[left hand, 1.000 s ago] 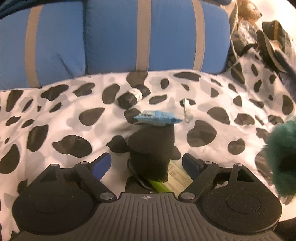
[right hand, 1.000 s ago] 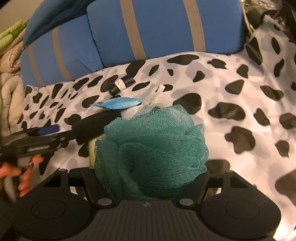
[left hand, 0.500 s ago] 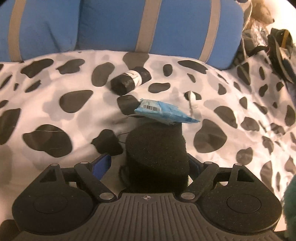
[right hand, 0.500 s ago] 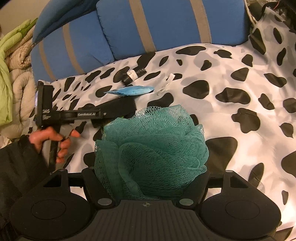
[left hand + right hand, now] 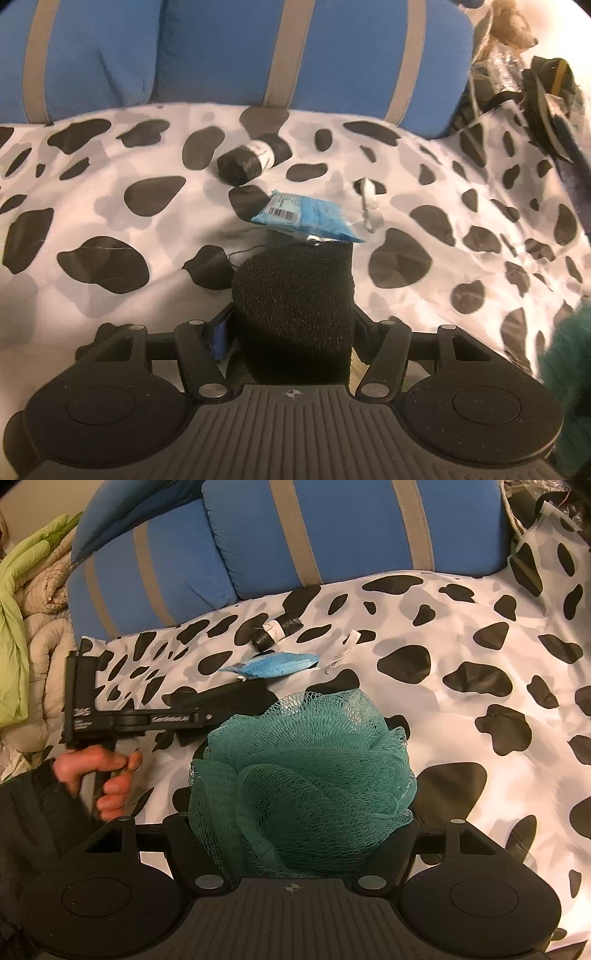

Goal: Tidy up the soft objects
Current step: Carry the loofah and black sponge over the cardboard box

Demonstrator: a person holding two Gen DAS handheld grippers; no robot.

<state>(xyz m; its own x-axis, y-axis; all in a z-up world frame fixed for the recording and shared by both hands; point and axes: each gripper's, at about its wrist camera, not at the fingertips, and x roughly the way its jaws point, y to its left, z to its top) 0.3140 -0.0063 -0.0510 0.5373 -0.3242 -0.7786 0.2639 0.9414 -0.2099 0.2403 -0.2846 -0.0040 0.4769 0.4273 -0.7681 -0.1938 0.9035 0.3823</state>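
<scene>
My left gripper [image 5: 291, 332] is shut on a black sponge [image 5: 293, 299] and holds it above the cow-print bedspread [image 5: 110, 206]. My right gripper [image 5: 303, 830] is shut on a teal mesh bath pouf [image 5: 303, 782], whose edge also shows at the lower right of the left wrist view [image 5: 569, 369]. A blue plastic packet [image 5: 306, 218] lies just beyond the sponge; it shows in the right wrist view too [image 5: 273, 664]. The left gripper body [image 5: 147, 716] appears to the left of the pouf, held by a hand.
A black roll with a white band [image 5: 255, 158] and a small white clip [image 5: 369, 203] lie on the bedspread. Blue pillows with tan stripes [image 5: 258, 55] line the back. Clutter of bags [image 5: 535, 85] sits at the far right. Folded quilts [image 5: 26, 627] lie left.
My left gripper closed on the black sponge and lifted it off the bed. My right gripper rose and pulled back with the pouf still held.
</scene>
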